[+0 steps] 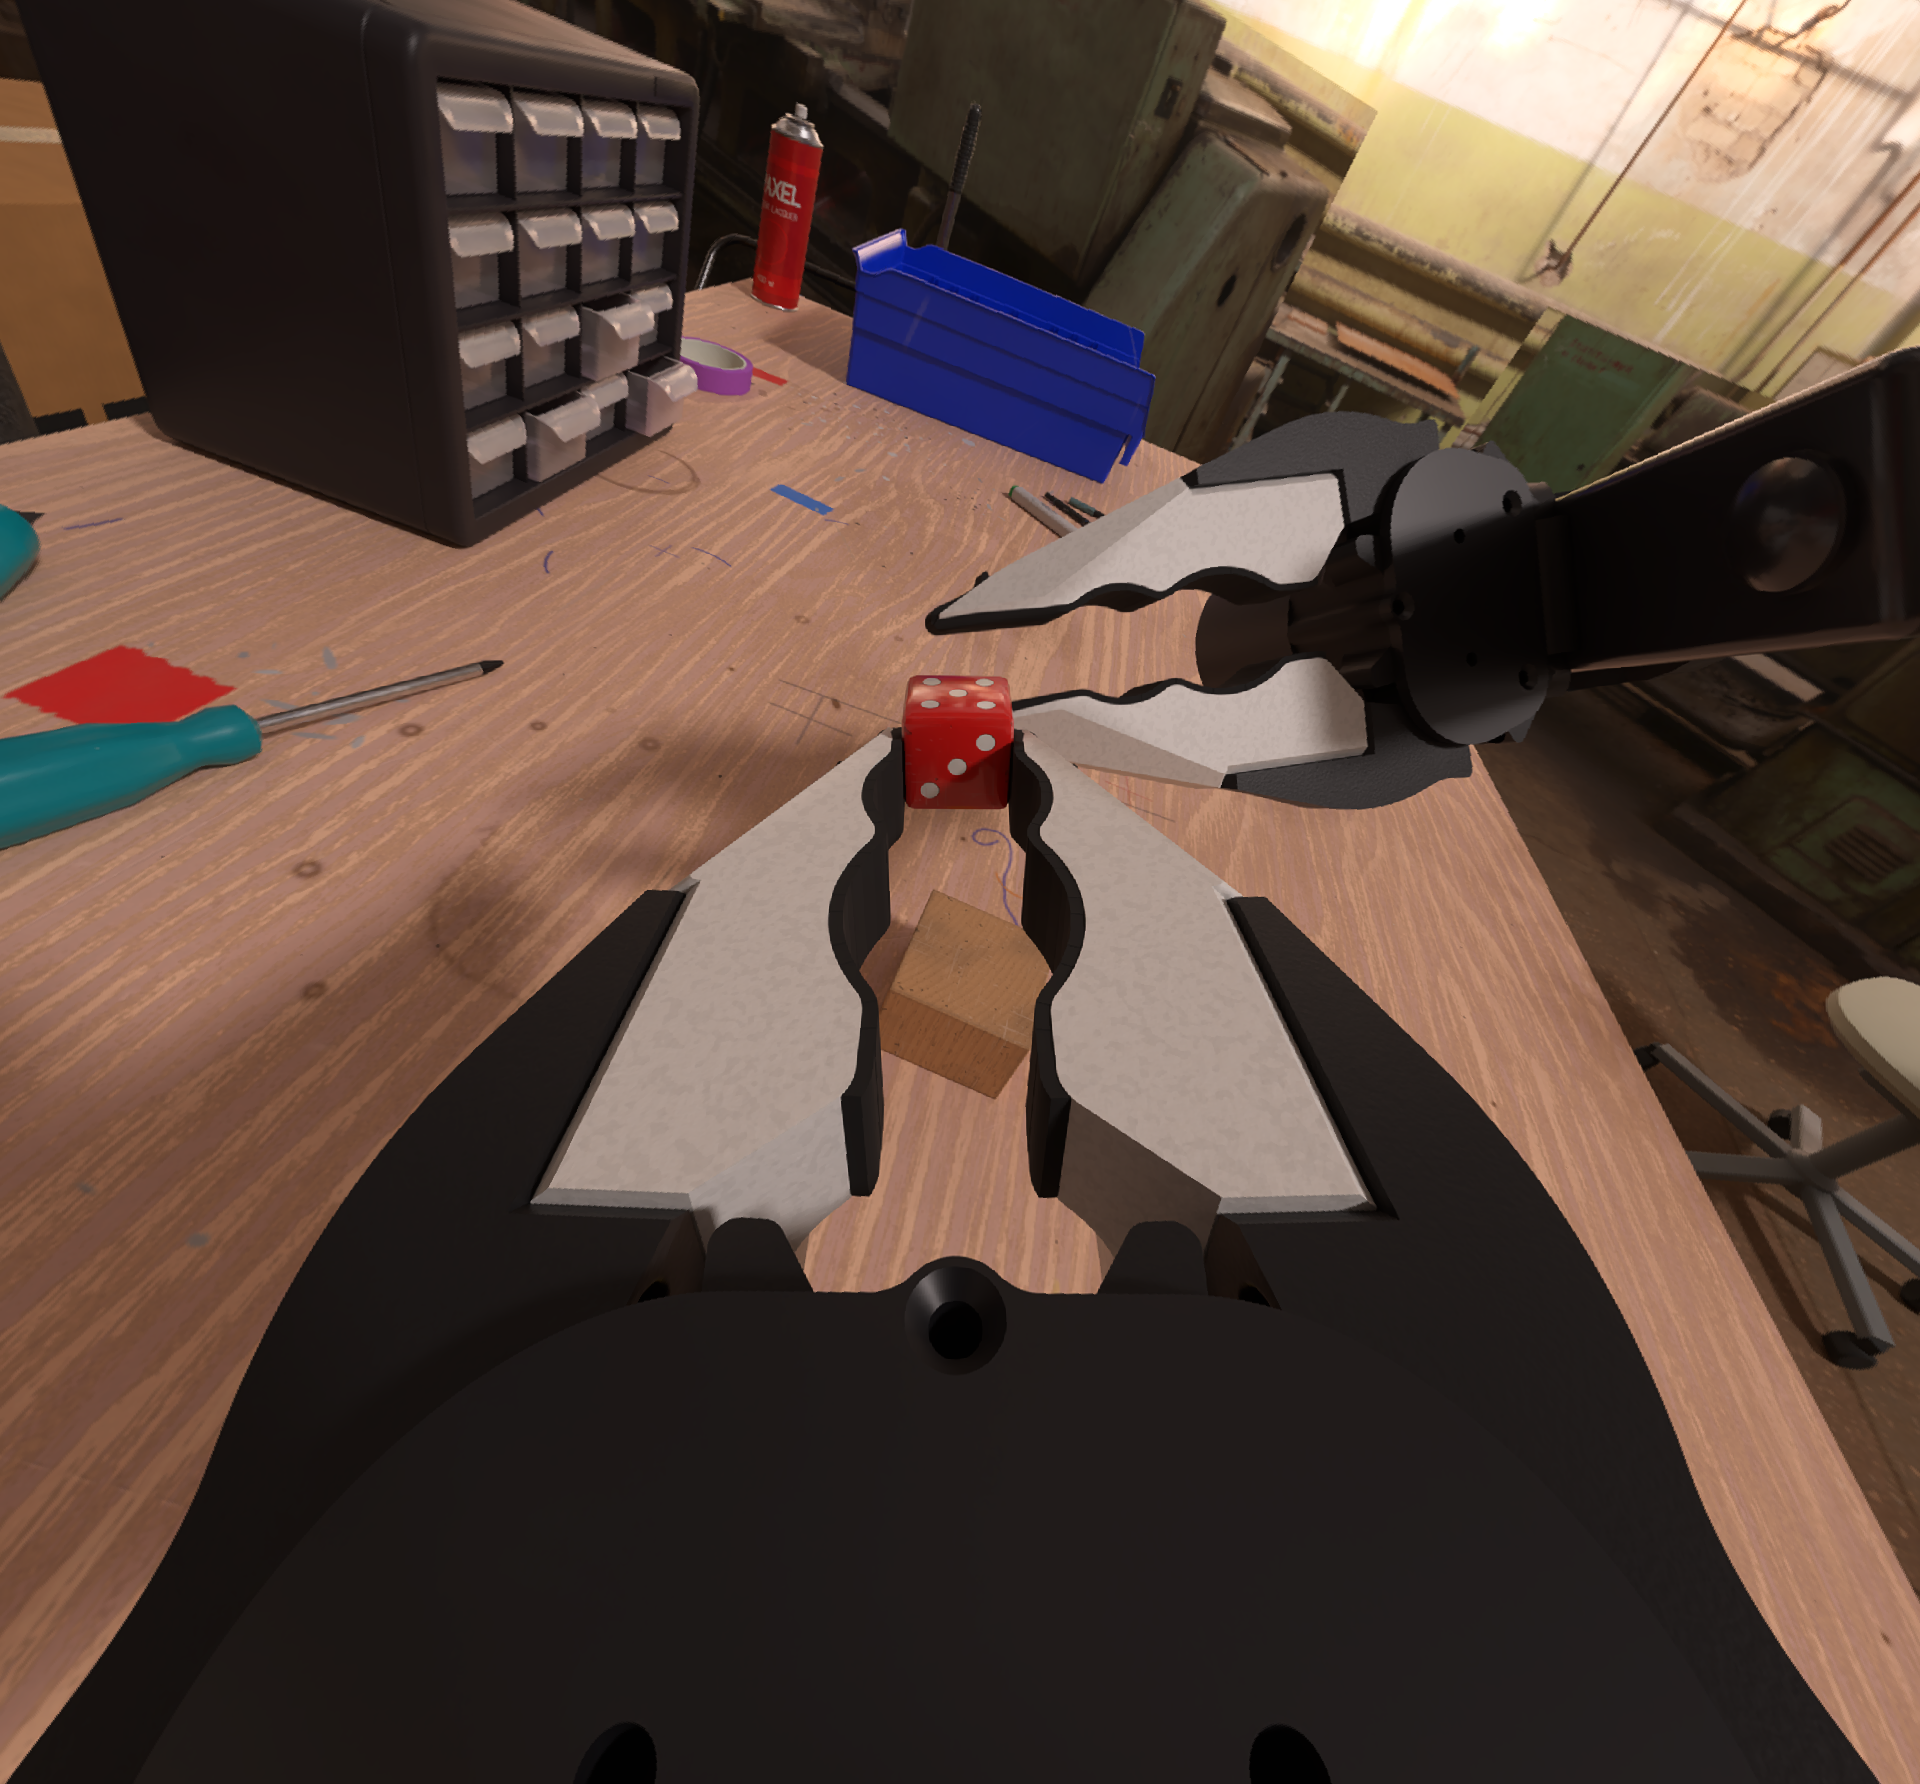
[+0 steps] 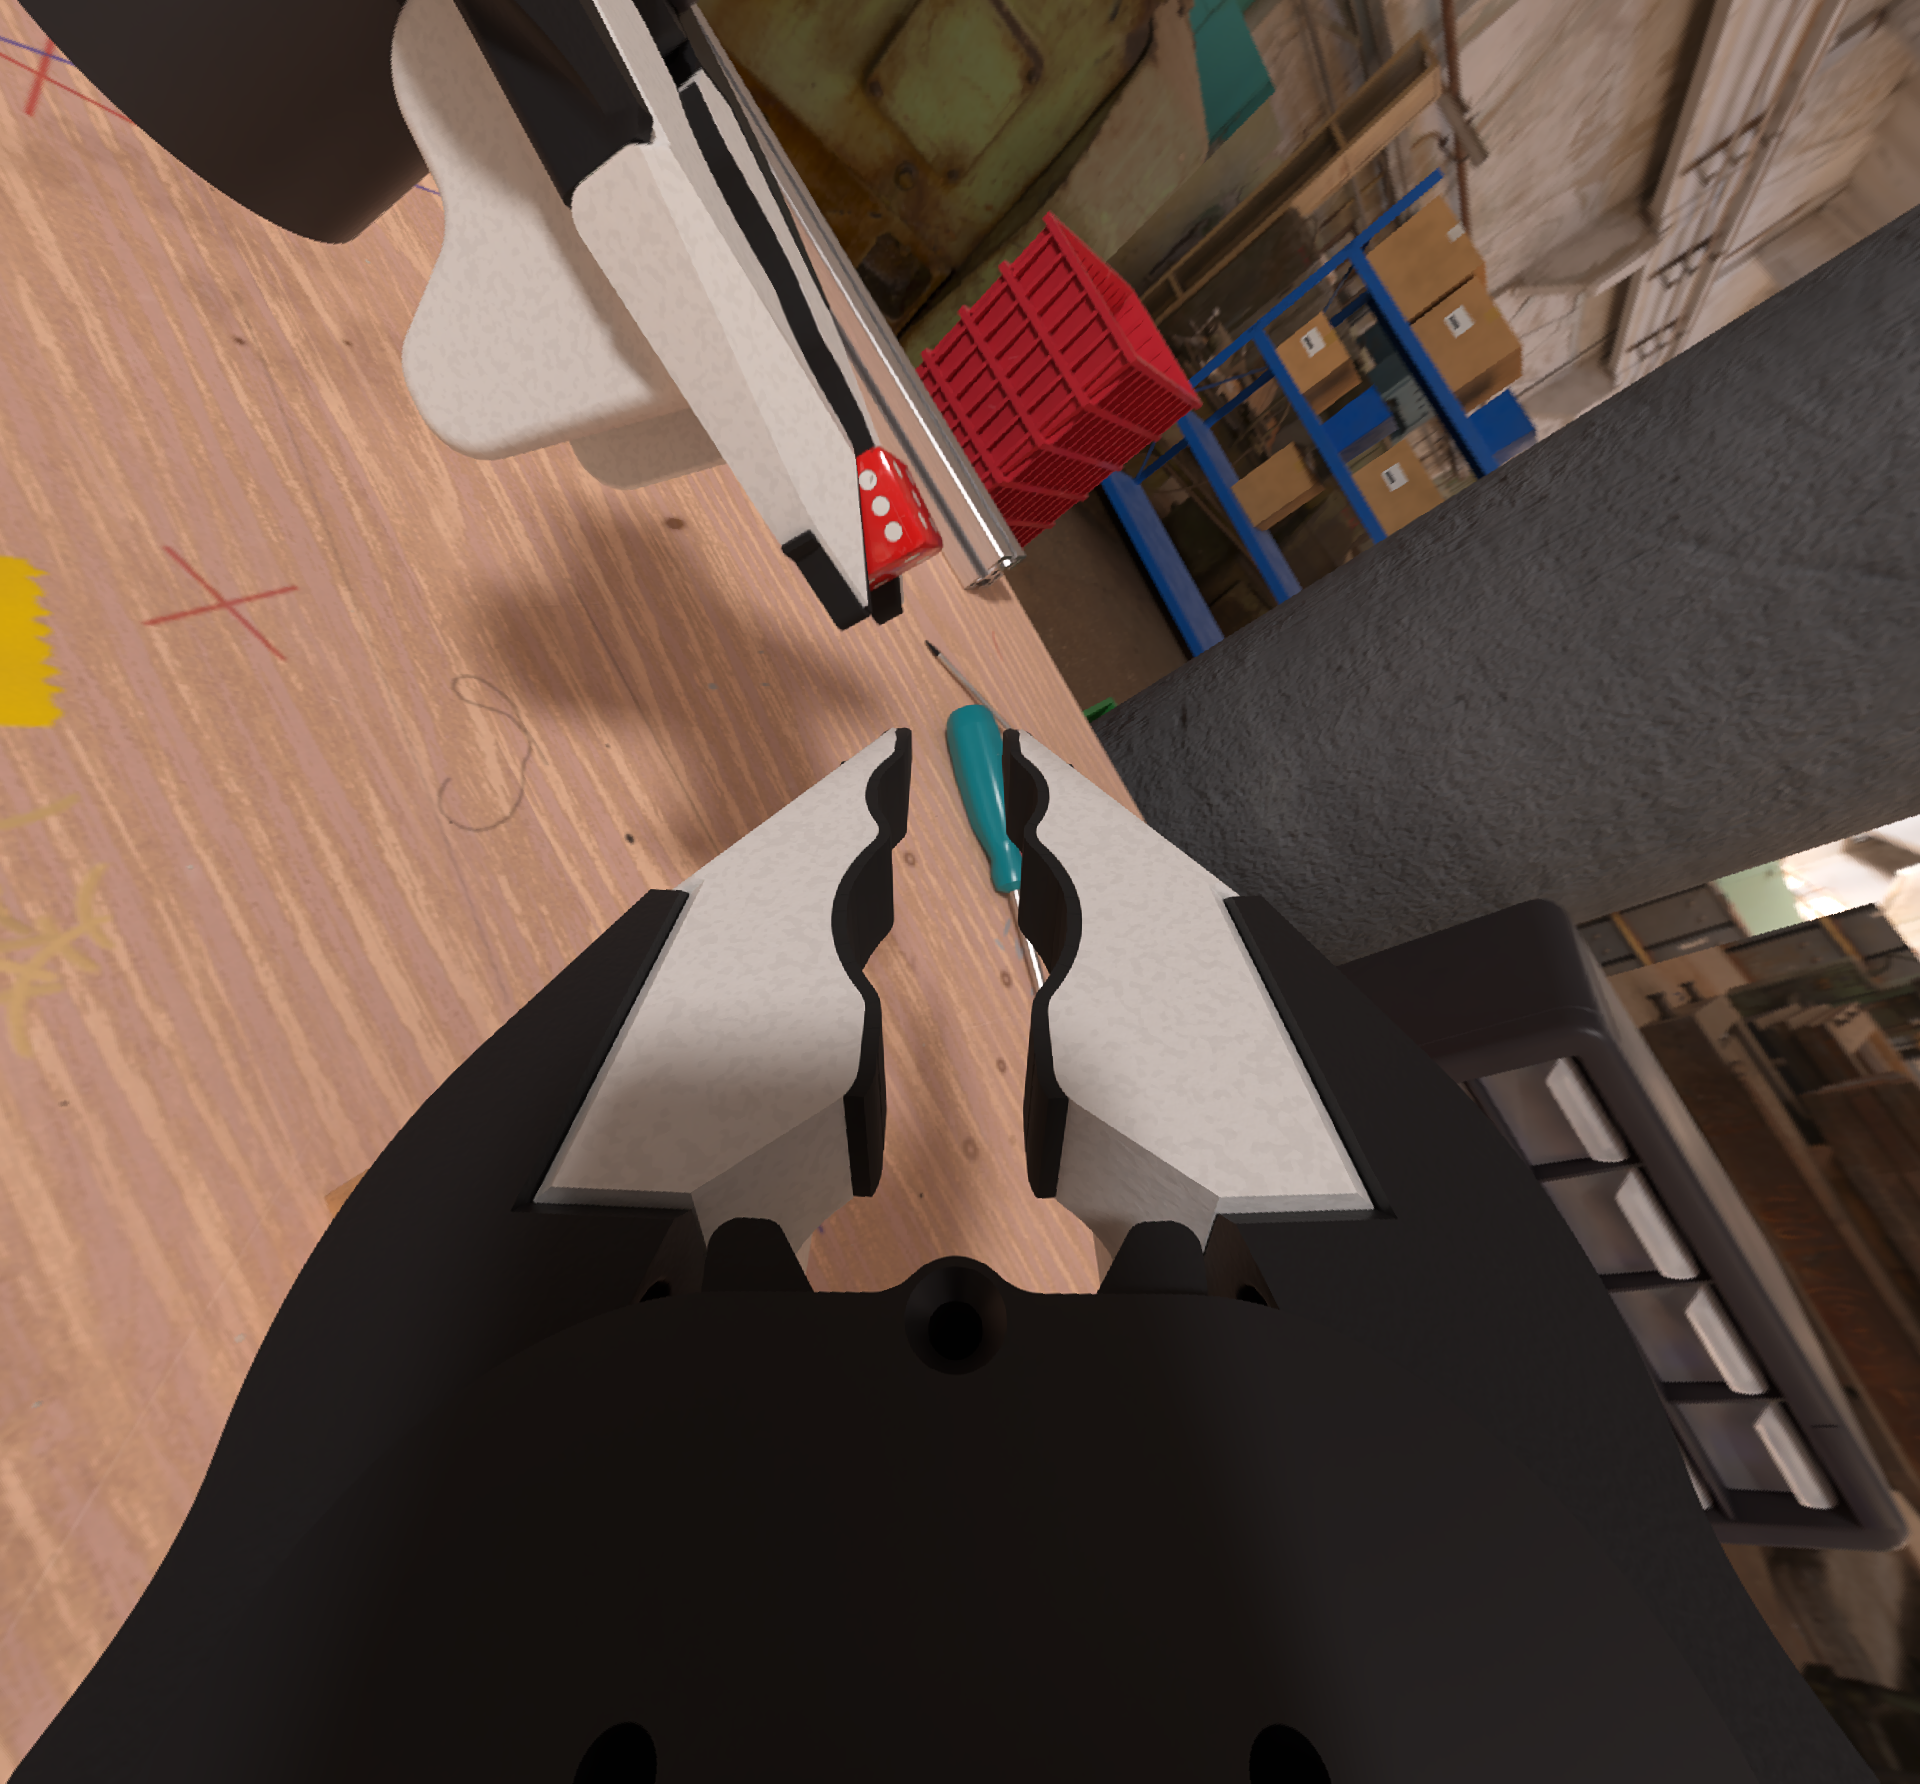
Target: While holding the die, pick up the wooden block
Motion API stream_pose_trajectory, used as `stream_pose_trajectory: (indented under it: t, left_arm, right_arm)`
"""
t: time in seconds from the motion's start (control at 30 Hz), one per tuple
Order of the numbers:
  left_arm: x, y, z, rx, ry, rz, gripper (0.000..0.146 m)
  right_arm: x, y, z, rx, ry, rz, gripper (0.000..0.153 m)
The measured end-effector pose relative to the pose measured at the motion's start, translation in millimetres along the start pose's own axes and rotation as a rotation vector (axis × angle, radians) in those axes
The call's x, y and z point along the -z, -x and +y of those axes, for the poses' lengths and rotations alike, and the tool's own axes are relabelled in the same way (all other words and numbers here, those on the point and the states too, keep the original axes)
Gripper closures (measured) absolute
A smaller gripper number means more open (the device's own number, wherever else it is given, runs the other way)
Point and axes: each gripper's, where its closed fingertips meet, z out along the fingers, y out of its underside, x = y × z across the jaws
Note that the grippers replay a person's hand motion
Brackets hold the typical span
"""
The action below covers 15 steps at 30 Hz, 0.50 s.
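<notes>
Red die (image 1: 956,742) is clamped in your left gripper (image 1: 956,747), above the block (image 1: 961,991) on the counter (image 1: 416,955). Your right gripper (image 1: 977,659) is empty, fingers apart, beside the die; a screwdriver (image 1: 135,763) lies well left.

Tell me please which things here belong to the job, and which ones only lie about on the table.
Job:
die, held at the tips of the left tool
block, on the table under the left tool
right tool, open and holding nothing

Lying about:
screwdriver
drawer cabinet
blue bin
spray can
tape roll
</notes>
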Motion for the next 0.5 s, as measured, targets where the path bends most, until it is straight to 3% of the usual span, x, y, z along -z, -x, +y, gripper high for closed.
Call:
stream_pose_trajectory:
  t: [0.23,0.5]
  left_arm:
    - [-3,-5,4,0.062,0.021,0.049,0.127]
    - [-6,-10,11,0.157,0.052,0.096,0.127]
  right_arm:
    - [0,6,-3,0.265,0.055,0.061,0.140]
    - [-3,9,3,0.303,0.081,0.052,0.143]
